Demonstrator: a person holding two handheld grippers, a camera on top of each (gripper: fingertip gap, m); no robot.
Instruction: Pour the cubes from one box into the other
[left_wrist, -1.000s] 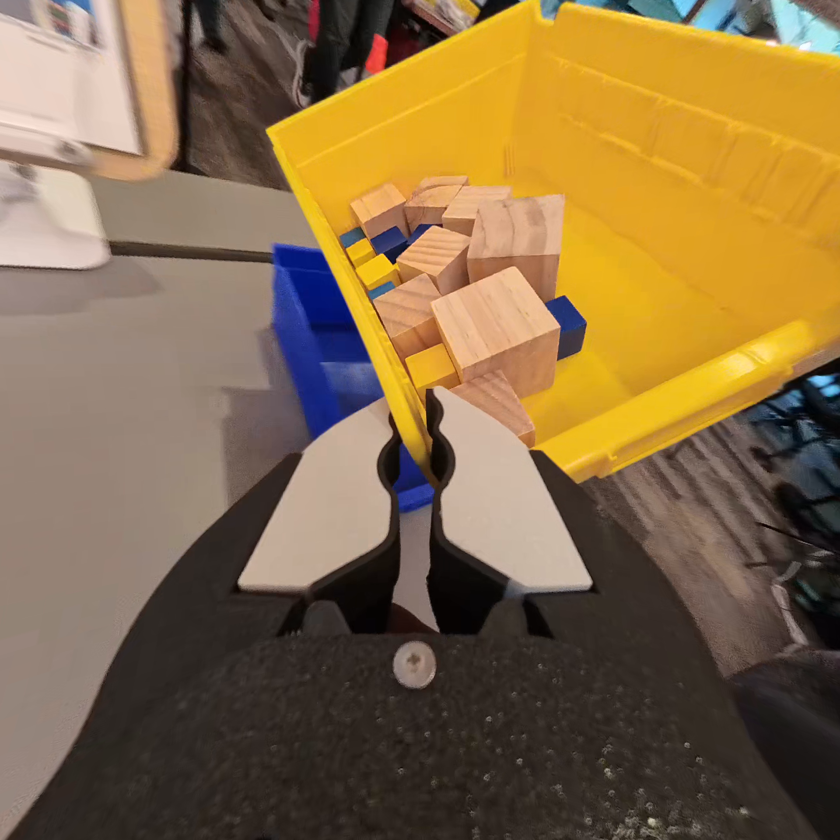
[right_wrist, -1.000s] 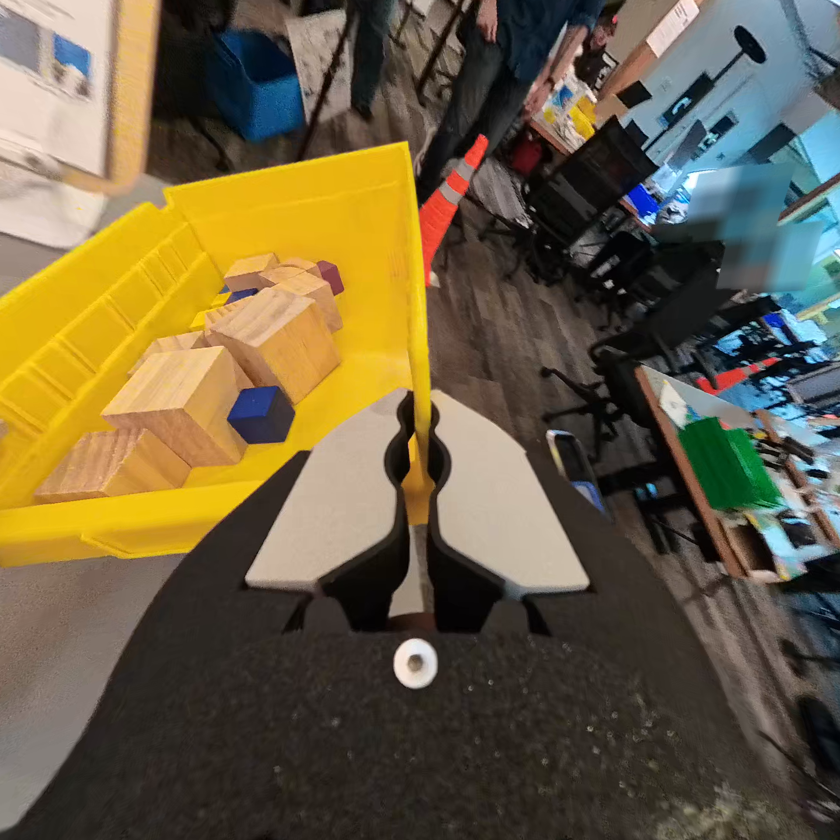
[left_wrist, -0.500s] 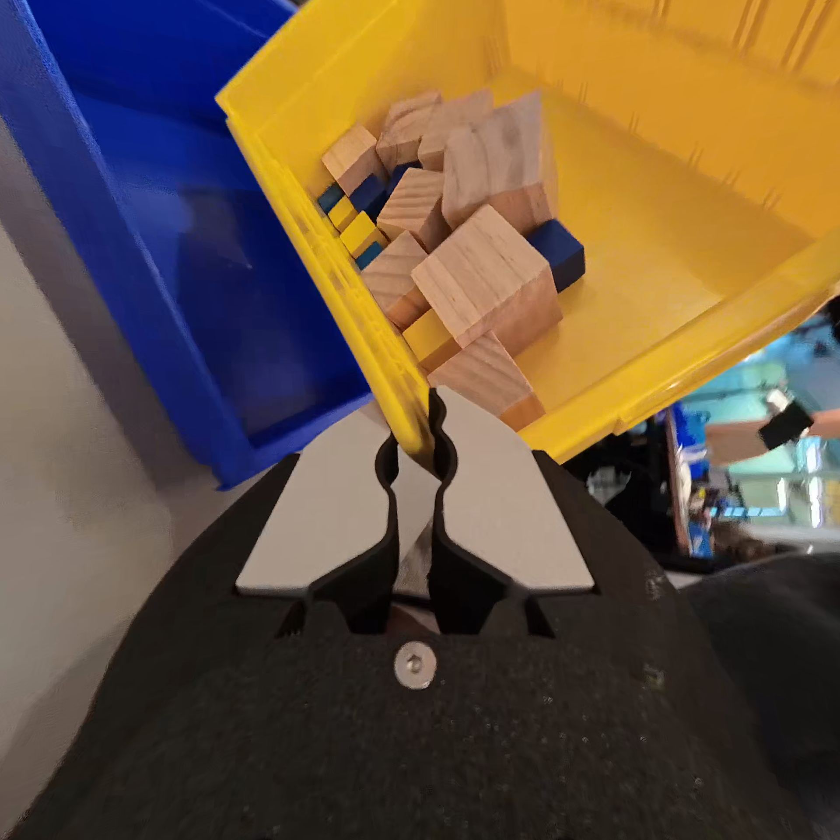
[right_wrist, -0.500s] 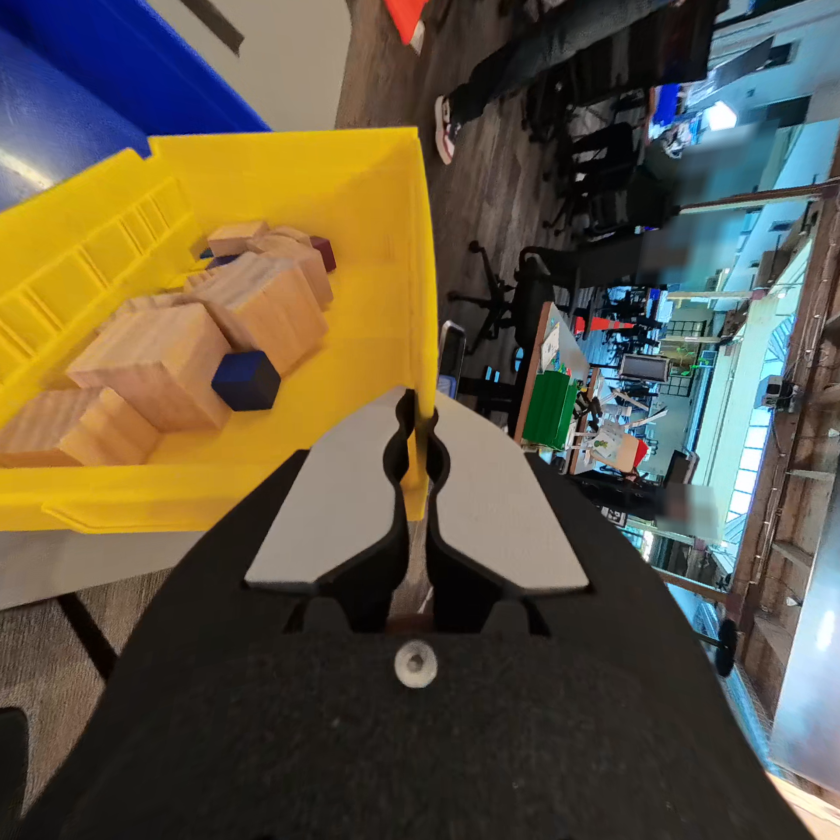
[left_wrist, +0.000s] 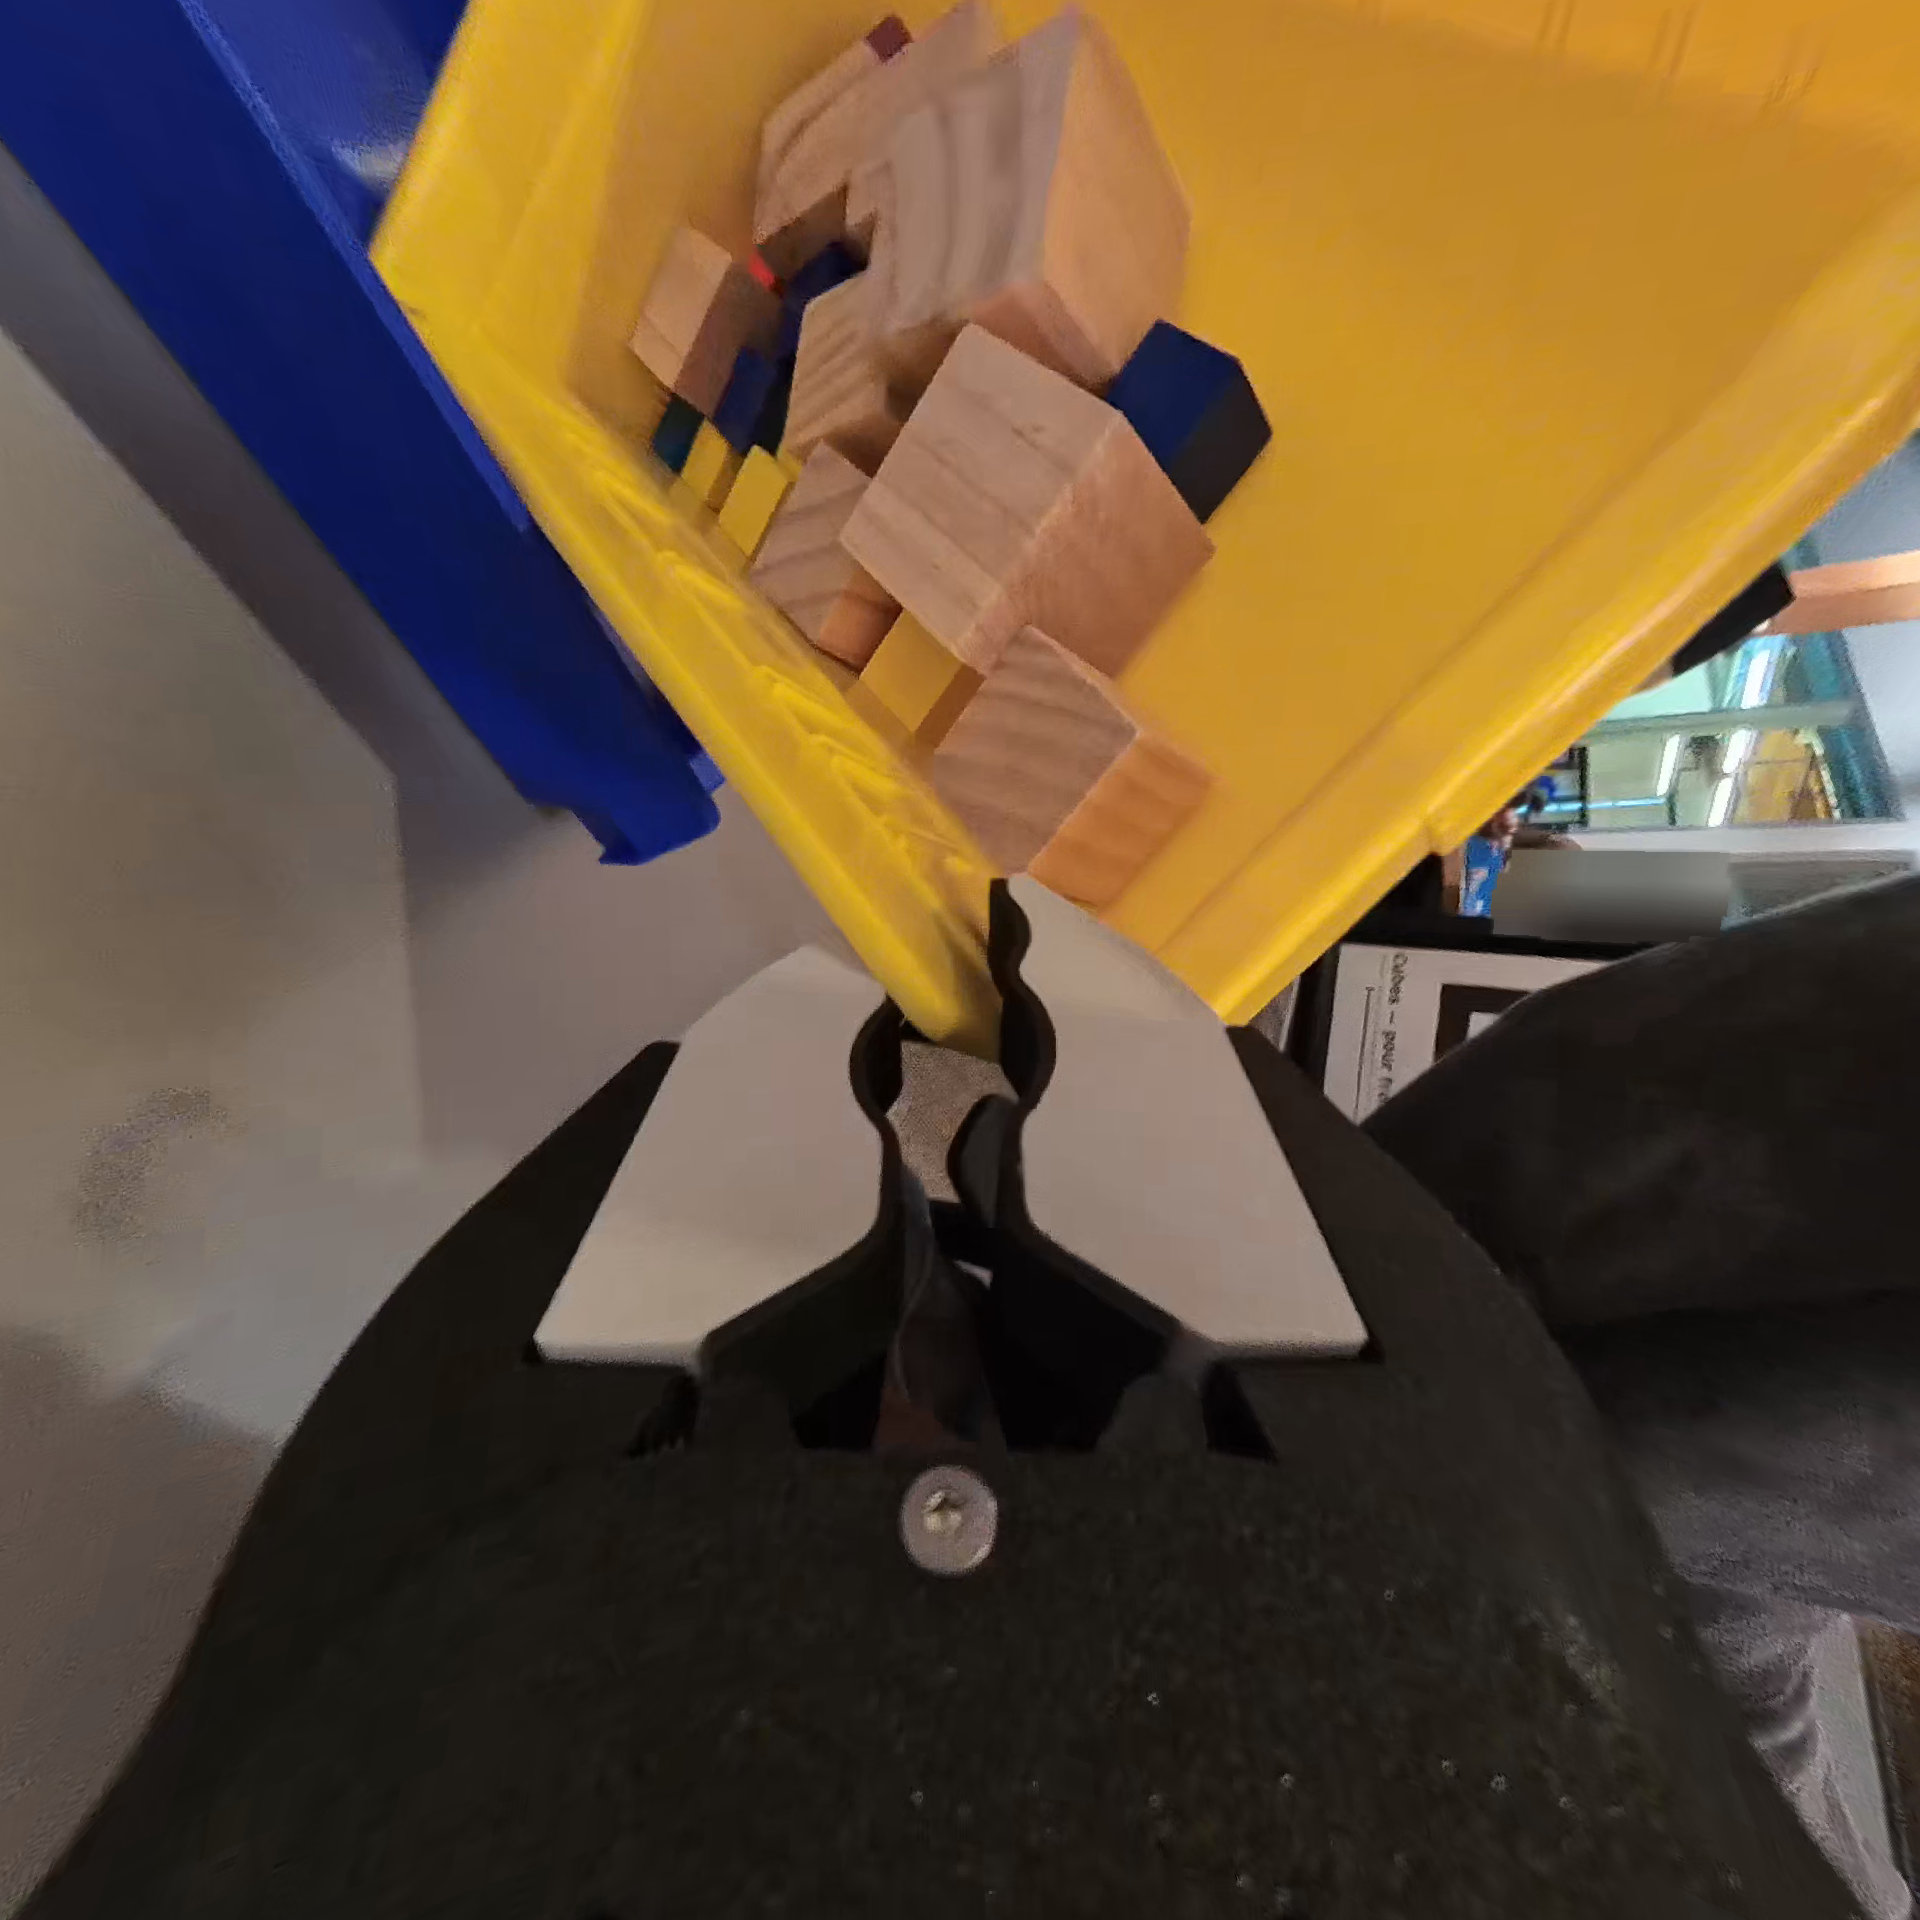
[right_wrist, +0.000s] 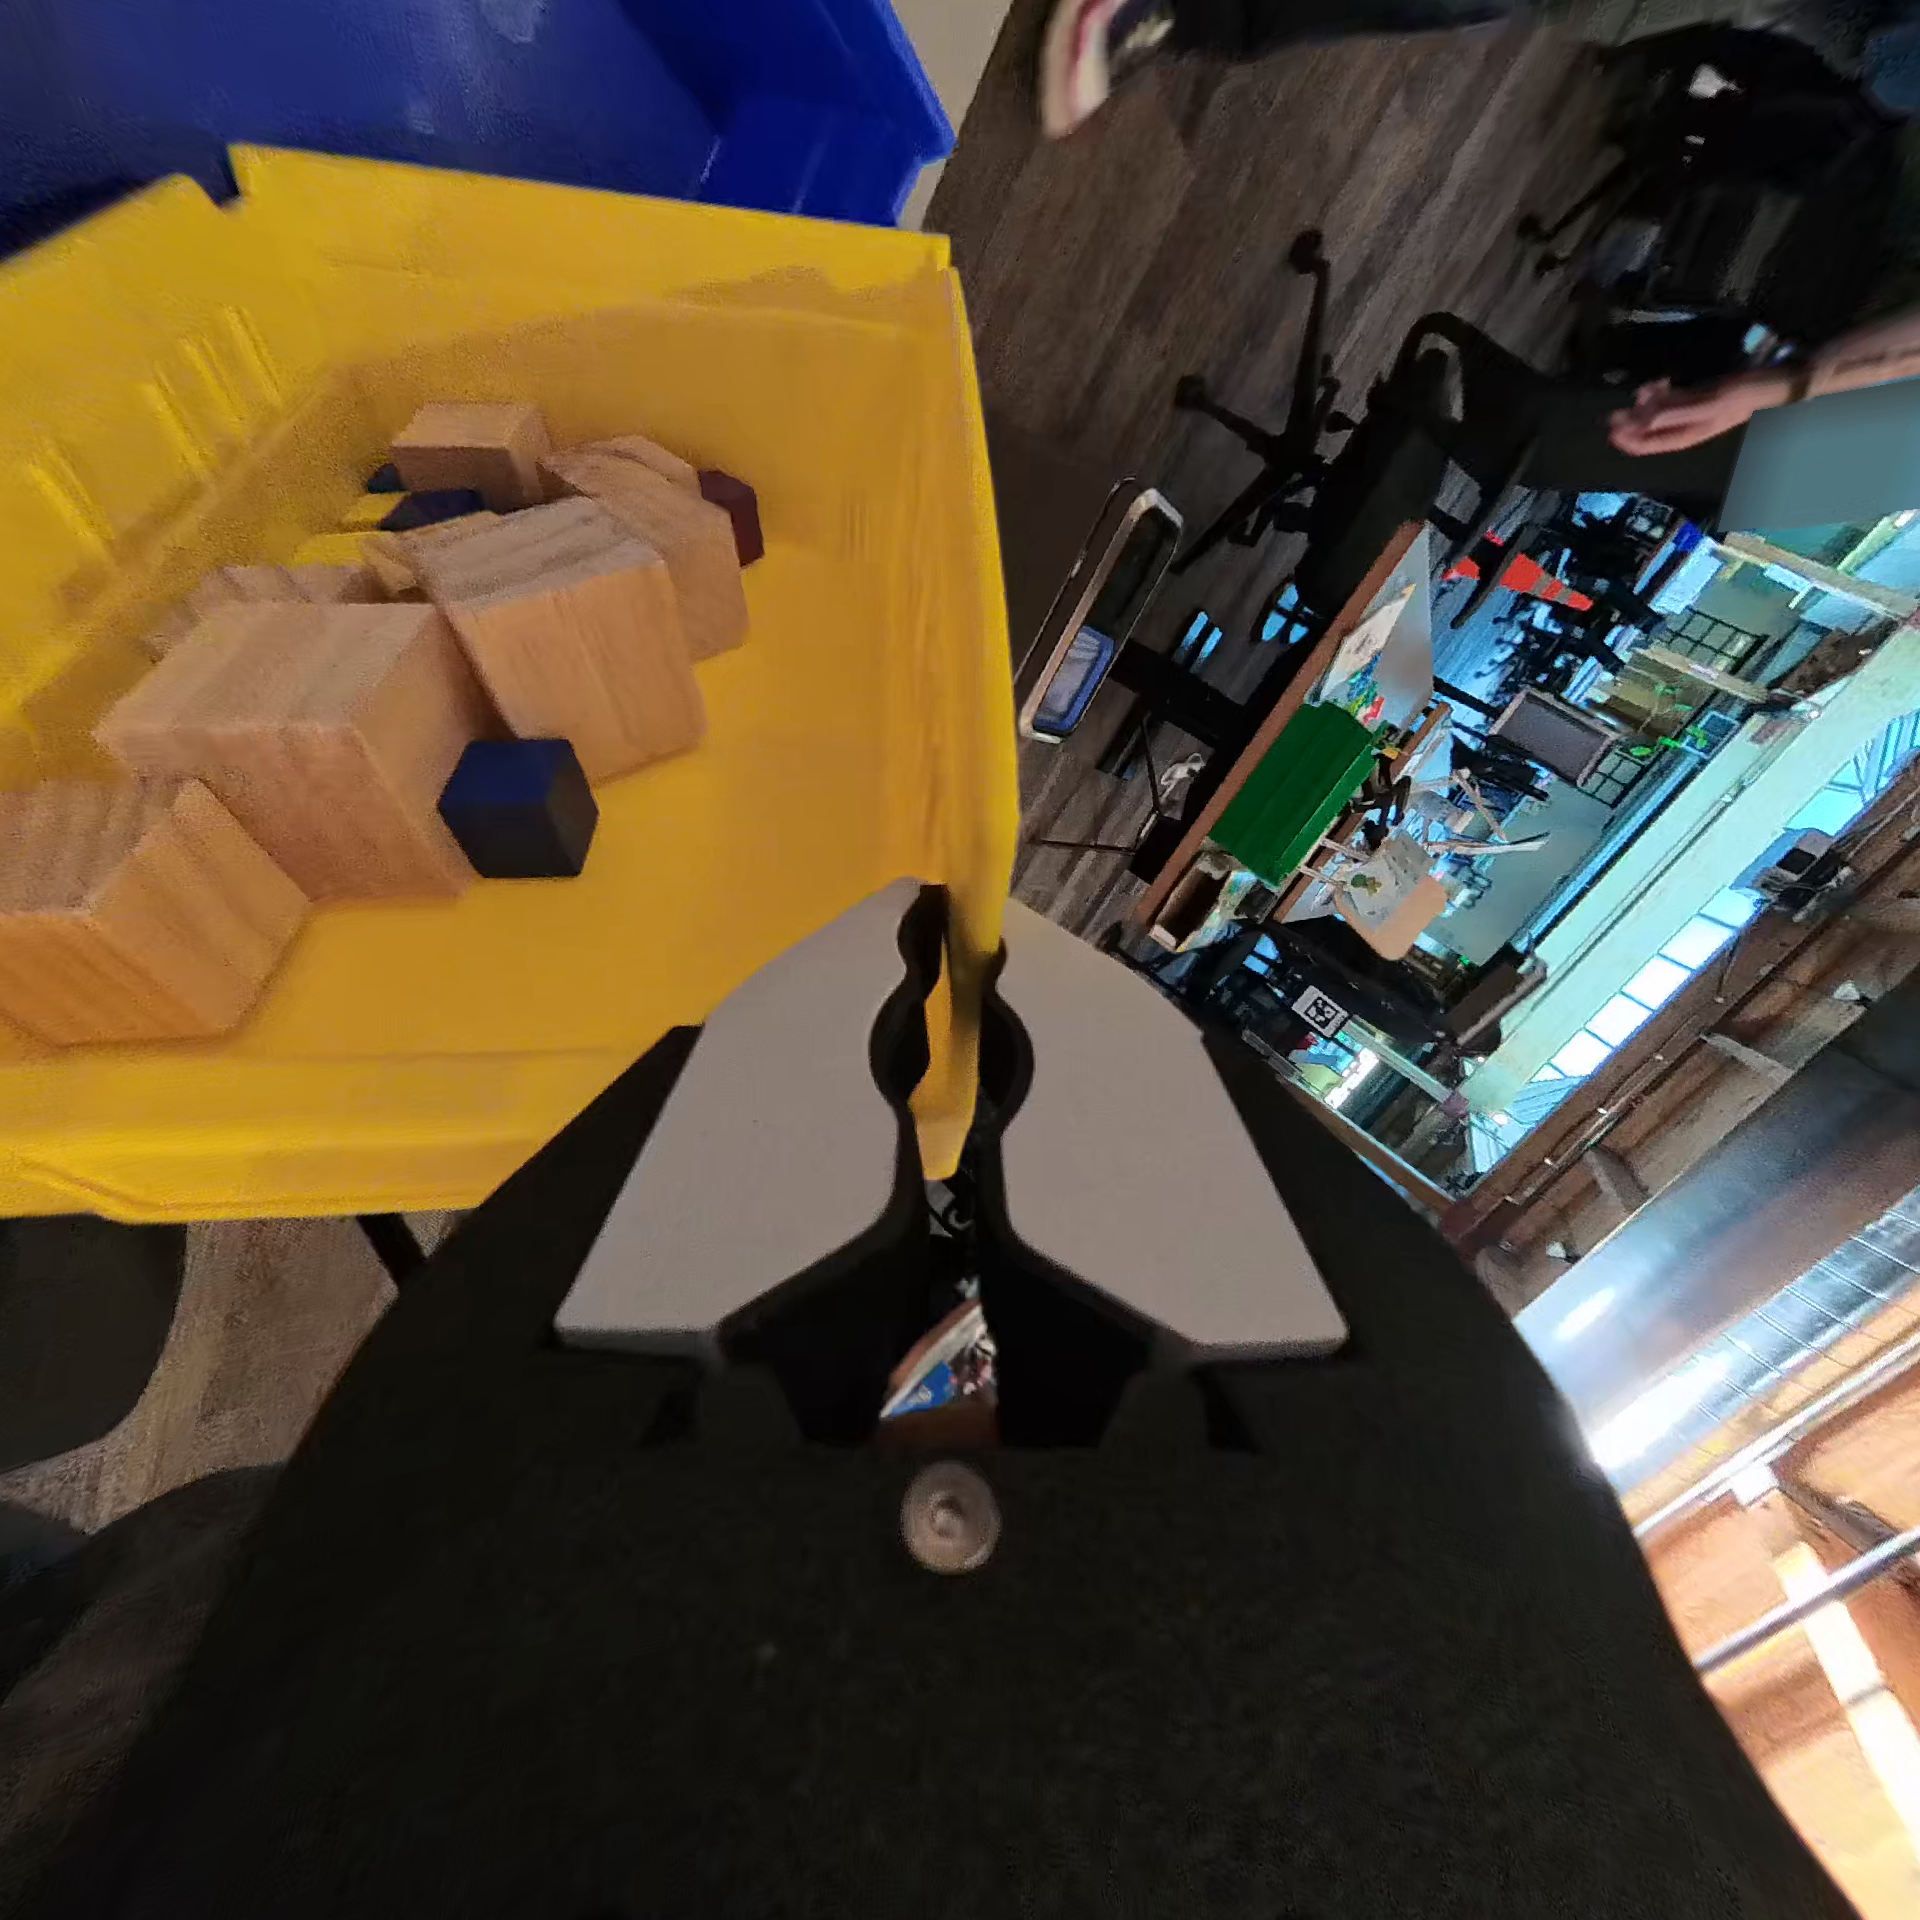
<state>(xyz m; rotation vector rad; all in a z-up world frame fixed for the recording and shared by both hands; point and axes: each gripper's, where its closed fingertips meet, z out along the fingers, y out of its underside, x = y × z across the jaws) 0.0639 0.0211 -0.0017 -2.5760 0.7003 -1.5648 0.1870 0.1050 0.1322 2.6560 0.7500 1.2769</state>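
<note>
Pale grey table (left_wrist: 260, 1039), blue box (left_wrist: 343, 436) apparently resting on it (motion blur), surface otherwise plain

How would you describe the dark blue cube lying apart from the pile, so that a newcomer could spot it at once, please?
Start from the big yellow box, tilted and gripped on opposite walls by the left gripper and the right gripper. Inside it lies a heap of pale wooden cubes. The dark blue cube sits at the heap's edge on bare yellow floor, much smaller than the wooden cubes that it touches.
</note>
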